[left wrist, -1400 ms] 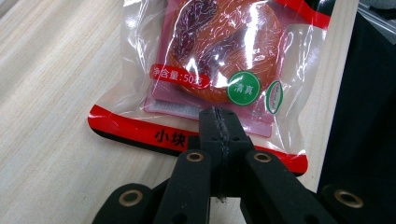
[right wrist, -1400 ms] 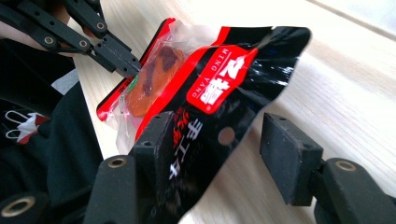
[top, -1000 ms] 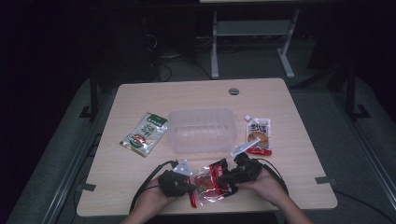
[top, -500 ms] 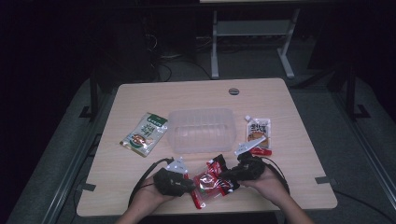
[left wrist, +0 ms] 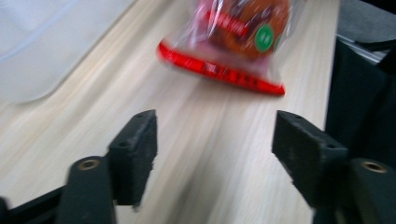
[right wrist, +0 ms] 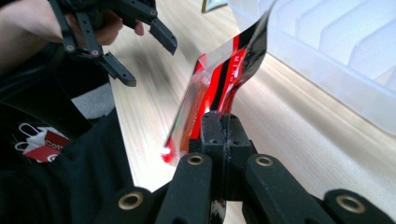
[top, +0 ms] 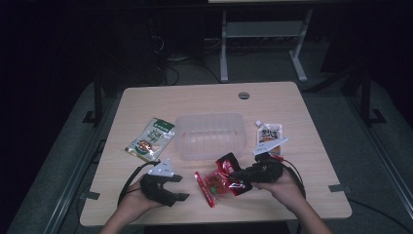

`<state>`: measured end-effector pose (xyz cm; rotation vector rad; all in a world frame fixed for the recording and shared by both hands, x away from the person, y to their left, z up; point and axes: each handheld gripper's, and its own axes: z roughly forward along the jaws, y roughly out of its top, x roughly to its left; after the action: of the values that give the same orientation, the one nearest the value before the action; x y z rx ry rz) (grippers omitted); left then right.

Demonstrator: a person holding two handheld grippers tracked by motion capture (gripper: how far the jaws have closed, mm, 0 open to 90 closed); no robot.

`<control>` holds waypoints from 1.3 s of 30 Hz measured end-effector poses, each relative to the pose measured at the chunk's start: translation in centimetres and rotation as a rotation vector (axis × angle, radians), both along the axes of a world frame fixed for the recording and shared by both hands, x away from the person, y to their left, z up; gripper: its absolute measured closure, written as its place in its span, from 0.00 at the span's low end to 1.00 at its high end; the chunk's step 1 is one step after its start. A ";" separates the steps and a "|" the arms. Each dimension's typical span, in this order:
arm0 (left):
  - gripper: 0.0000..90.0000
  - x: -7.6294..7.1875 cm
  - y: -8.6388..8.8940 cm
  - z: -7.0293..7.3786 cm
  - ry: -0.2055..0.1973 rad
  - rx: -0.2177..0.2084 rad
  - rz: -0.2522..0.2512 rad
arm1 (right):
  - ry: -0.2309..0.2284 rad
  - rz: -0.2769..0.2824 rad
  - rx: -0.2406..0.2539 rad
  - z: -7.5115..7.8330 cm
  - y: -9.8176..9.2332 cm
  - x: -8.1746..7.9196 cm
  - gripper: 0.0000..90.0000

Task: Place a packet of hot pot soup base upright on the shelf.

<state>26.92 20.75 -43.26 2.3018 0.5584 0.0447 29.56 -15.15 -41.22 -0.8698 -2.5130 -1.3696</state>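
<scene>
A red, partly clear snack packet (top: 219, 179) hangs just above the table's near edge, tilted on its side. My right gripper (top: 242, 176) is shut on the packet's (right wrist: 219, 84) right end; its jaws (right wrist: 223, 126) pinch the edge together. My left gripper (top: 180, 188) stands to the left of the packet, apart from it. Its jaws have just been opening and nothing is between them. In the left gripper view the open gripper (left wrist: 215, 140) frames bare wood, with the packet (left wrist: 233, 42) ahead. The right gripper view shows the left gripper (right wrist: 140, 37) beyond the packet.
A clear plastic container (top: 210, 136) stands mid-table just behind the packet. A green packet (top: 151, 139) lies to its left and a white and orange pouch (top: 269, 134) to its right. The table's (top: 160, 105) near edge is close under both hands.
The left gripper has let go of the red packet, opened and drawn away to the left. The right gripper keeps its hold and has lifted the packet a little.
</scene>
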 end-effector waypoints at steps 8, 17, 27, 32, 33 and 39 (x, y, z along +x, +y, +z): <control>0.21 -0.3 2.0 -0.6 0.000 -0.014 0.054 | -0.035 -0.006 0.029 1.7 -0.1 0.2 1.00; 0.21 0.0 2.2 -0.7 -0.007 -0.023 0.071 | -0.077 -0.027 0.071 3.5 -0.4 0.4 1.00; 0.21 0.0 2.1 -0.8 -0.006 -0.013 0.066 | -0.124 -0.049 0.097 5.3 -0.3 1.5 1.00; 0.21 0.0 2.1 -0.7 -0.003 -0.018 0.071 | -0.148 -0.067 0.107 6.2 0.1 2.7 1.00; 0.21 0.0 2.1 -0.7 -0.003 -0.017 0.072 | -0.149 -0.068 0.109 6.4 0.2 3.0 1.00; 0.21 0.0 2.1 -0.7 -0.006 -0.012 0.066 | -0.165 -0.080 0.103 7.2 1.0 4.2 1.00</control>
<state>26.92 22.81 -43.99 2.2701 0.6297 0.0794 33.79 -14.17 -34.05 -0.8798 -2.5224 -1.6438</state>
